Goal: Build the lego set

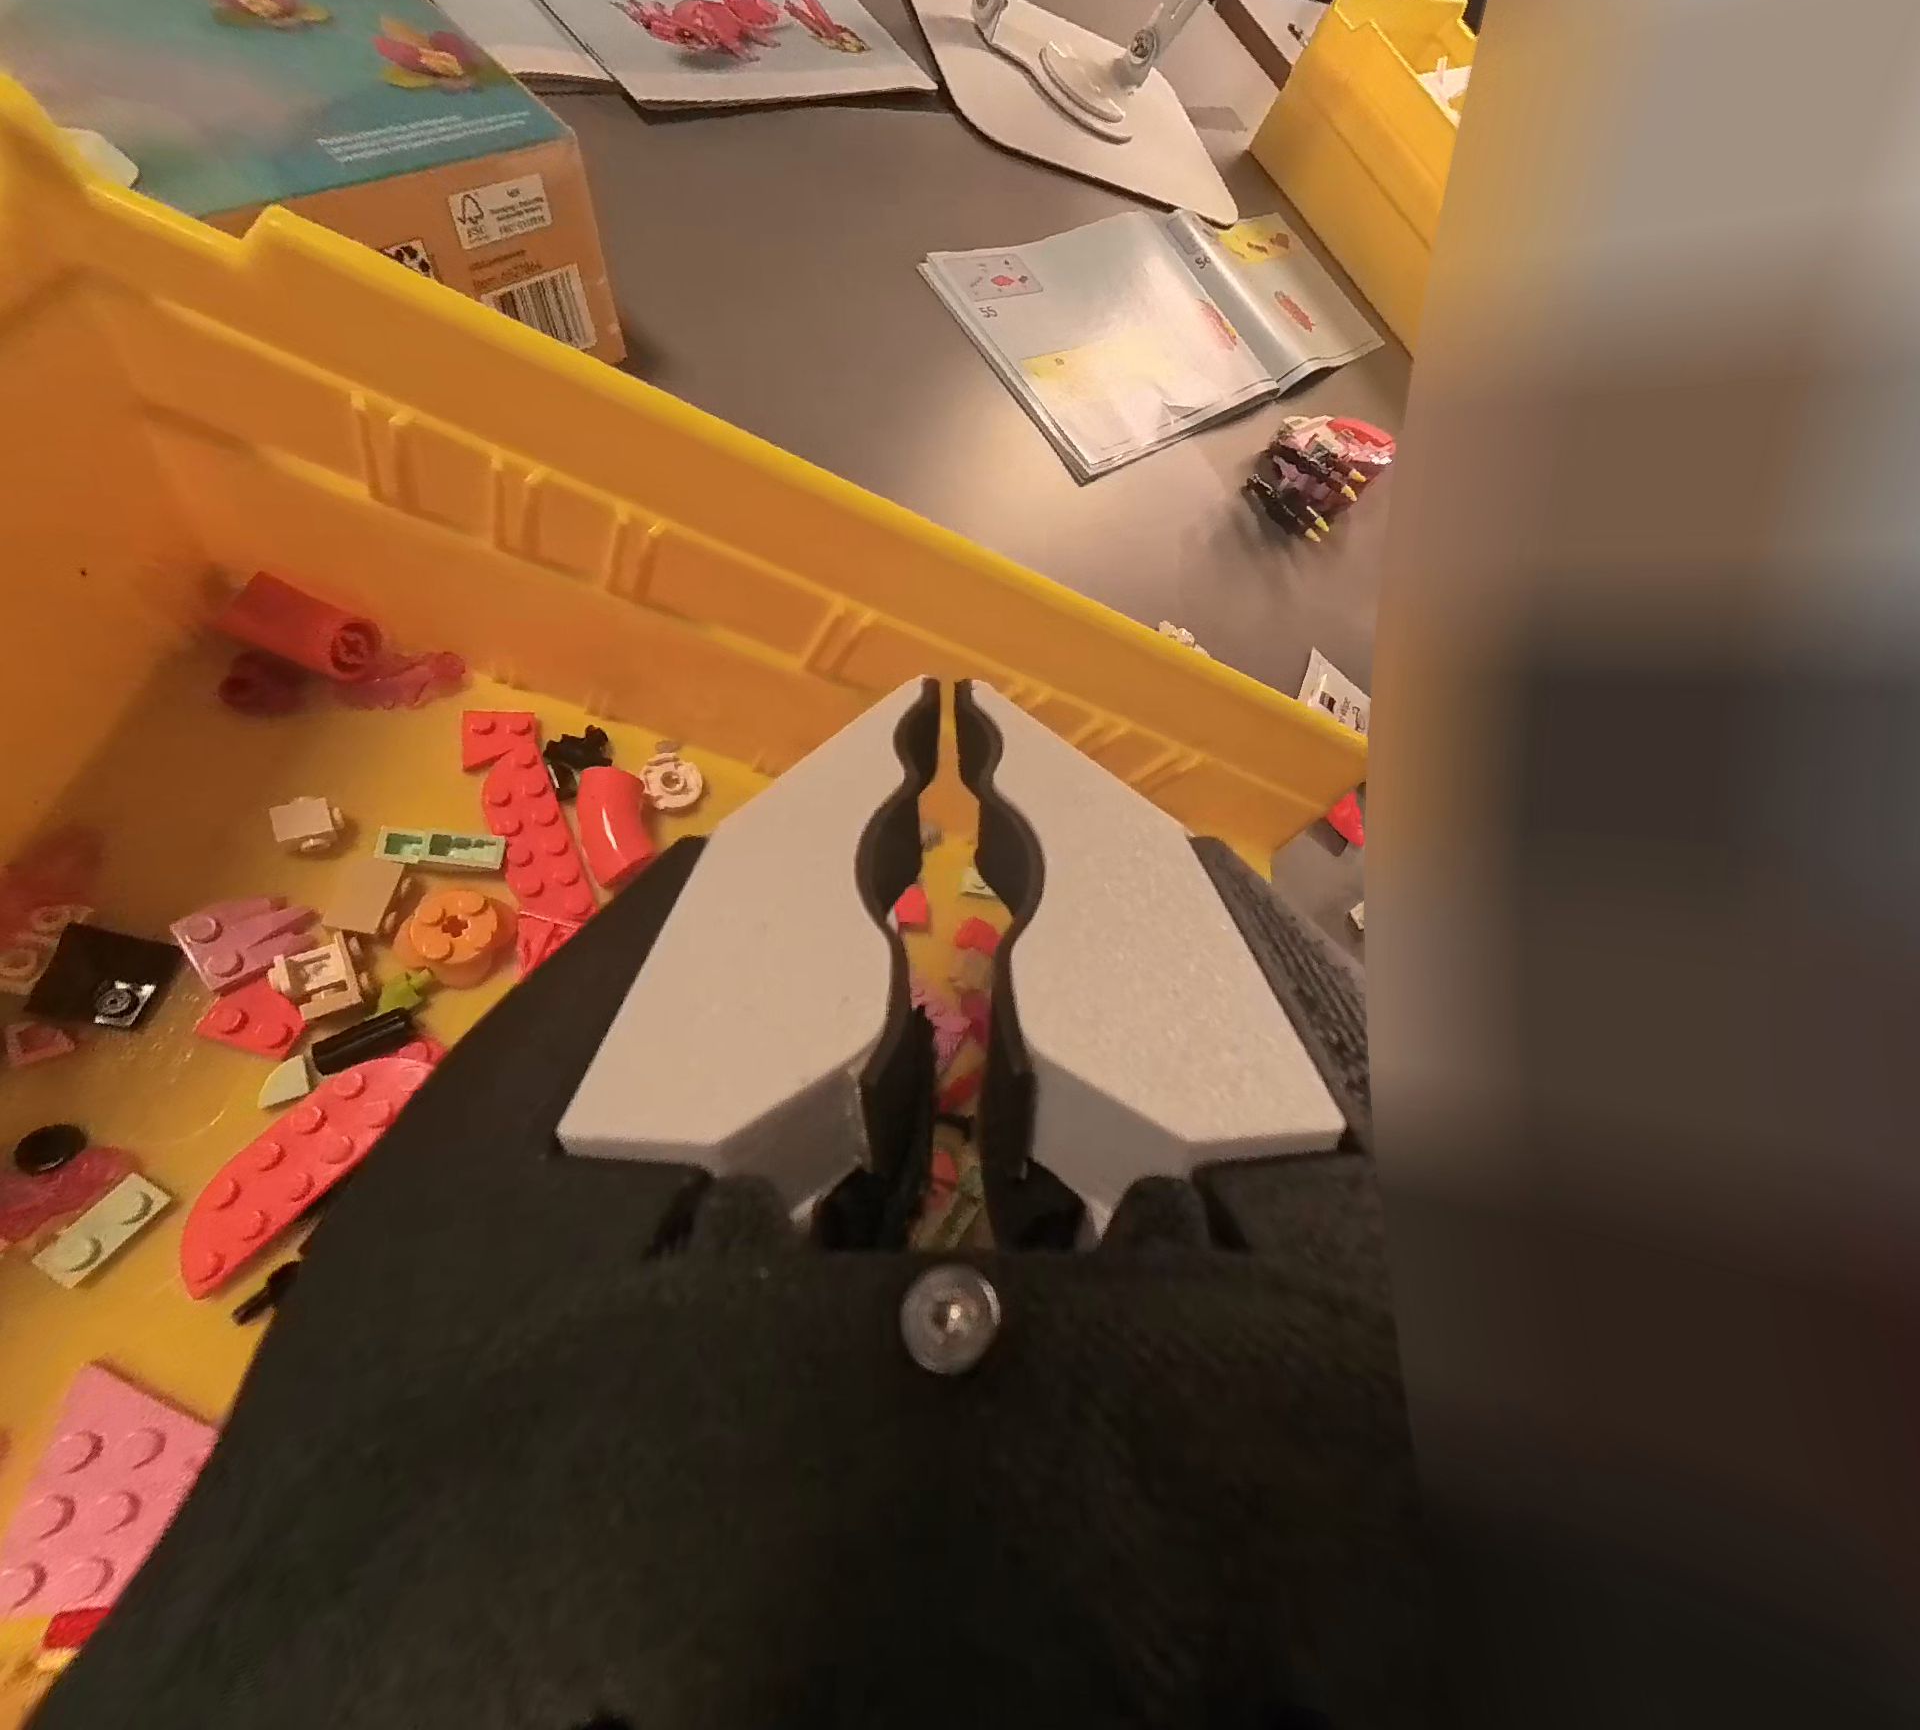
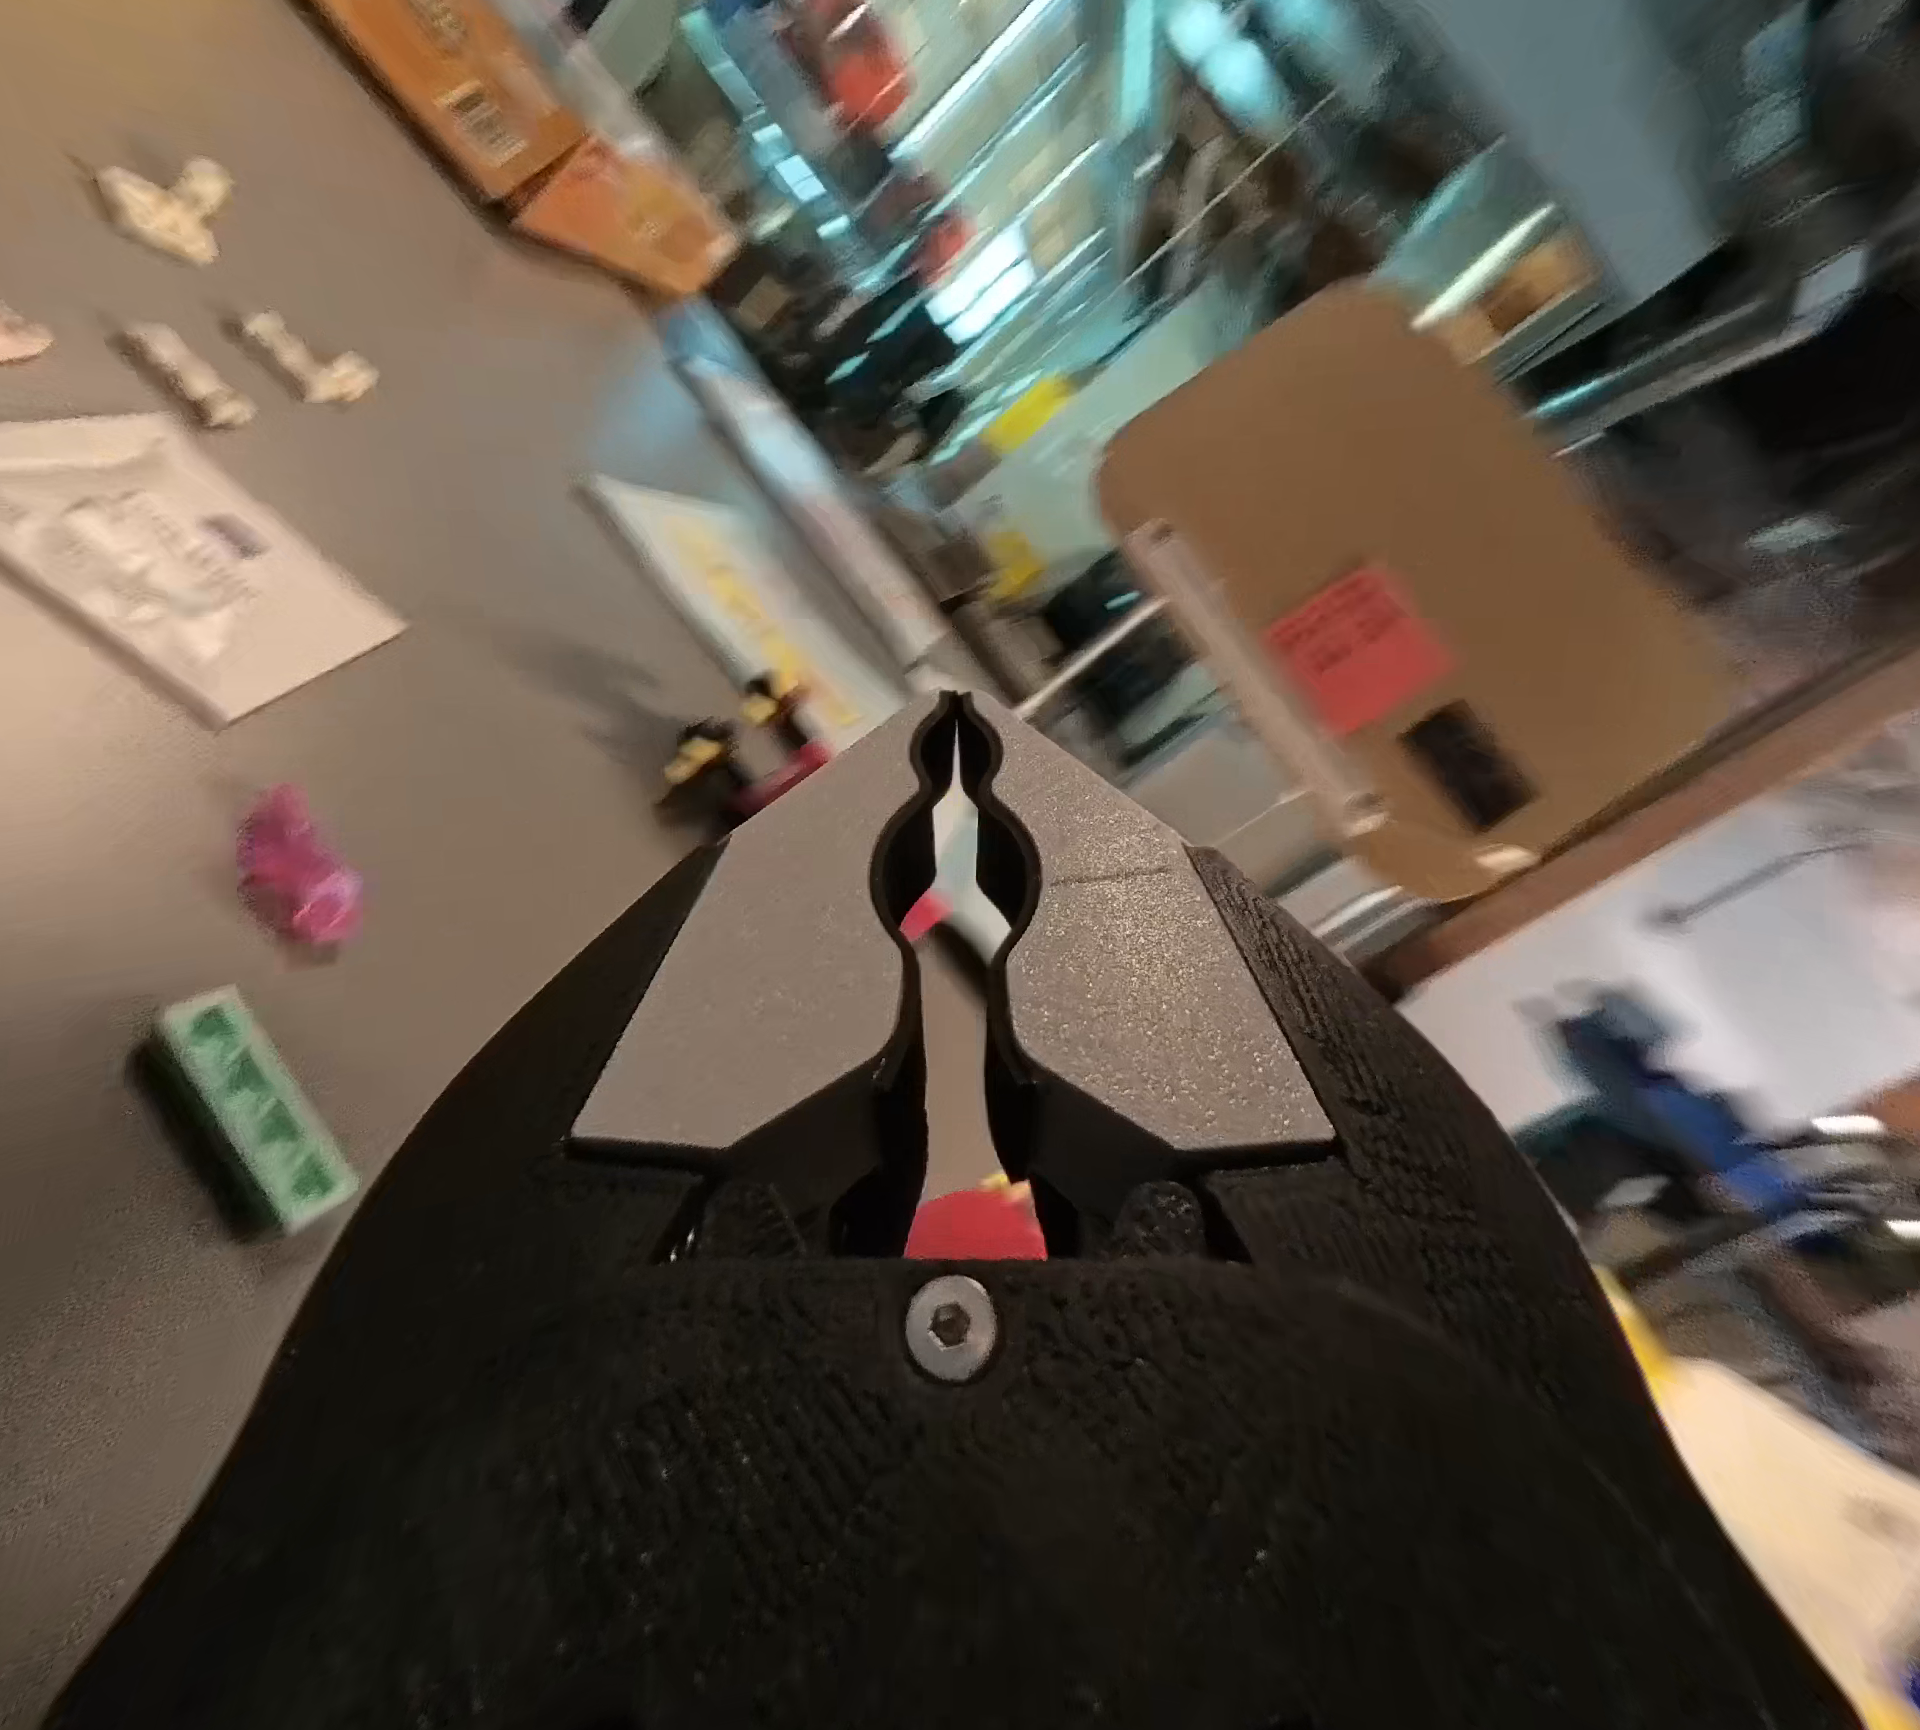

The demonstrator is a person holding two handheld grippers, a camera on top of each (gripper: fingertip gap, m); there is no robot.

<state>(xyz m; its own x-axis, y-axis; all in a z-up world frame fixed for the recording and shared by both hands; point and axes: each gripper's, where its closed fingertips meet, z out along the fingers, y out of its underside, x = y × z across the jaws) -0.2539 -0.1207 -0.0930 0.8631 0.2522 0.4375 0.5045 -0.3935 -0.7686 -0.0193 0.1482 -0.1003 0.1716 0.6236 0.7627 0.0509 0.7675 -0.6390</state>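
over yellow bin, left gripper (closed, bare)

Yellow bin of loose toy bricks, open instruction booklet, white lamp base, green brick

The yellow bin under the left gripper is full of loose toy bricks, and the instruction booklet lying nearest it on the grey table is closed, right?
Not quite. The left wrist view shows the booklet lying open on the grey table. The rest stands: the yellow bin under the left gripper holds loose toy bricks.
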